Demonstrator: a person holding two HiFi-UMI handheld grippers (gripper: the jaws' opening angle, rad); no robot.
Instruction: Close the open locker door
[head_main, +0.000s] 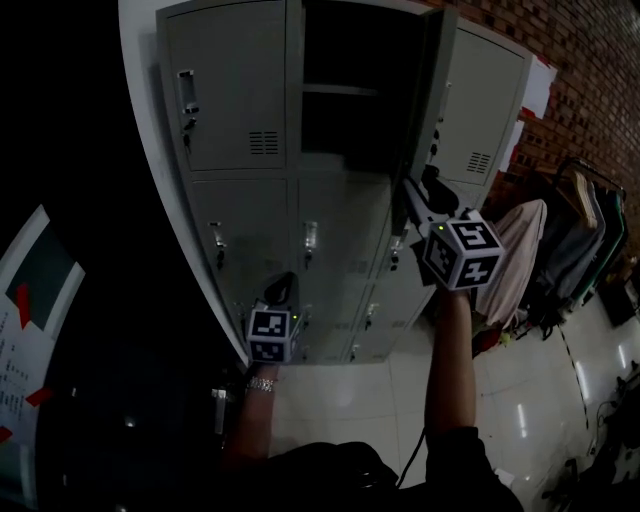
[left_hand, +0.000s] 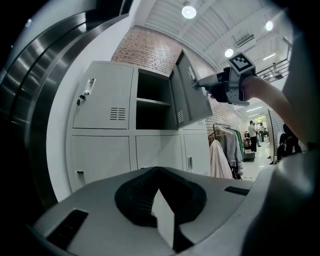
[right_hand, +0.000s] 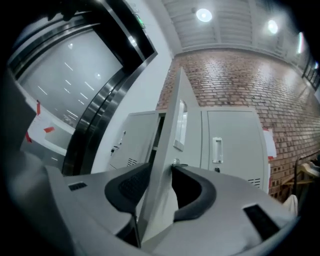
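Observation:
The grey locker bank (head_main: 260, 230) has one top door (head_main: 430, 90) swung out, showing a dark compartment (head_main: 350, 90) with a shelf. My right gripper (head_main: 410, 188) is raised to the door's lower free edge. In the right gripper view the door panel (right_hand: 167, 165) stands edge-on between the jaws of the right gripper (right_hand: 160, 167), both dark pads against it. The left gripper view shows the same door (left_hand: 192, 95) and the right gripper (left_hand: 200, 84) from below. My left gripper (head_main: 282, 285) hangs lower before the closed lockers; the left gripper (left_hand: 158, 169) has its tips together, holding nothing.
A clothes rack (head_main: 570, 230) with hanging garments and a white garment (head_main: 515, 250) stand right of the lockers, against a brick wall (head_main: 590, 60). A notice board (head_main: 30, 300) is at lower left. People (left_hand: 255, 135) stand far down the hall.

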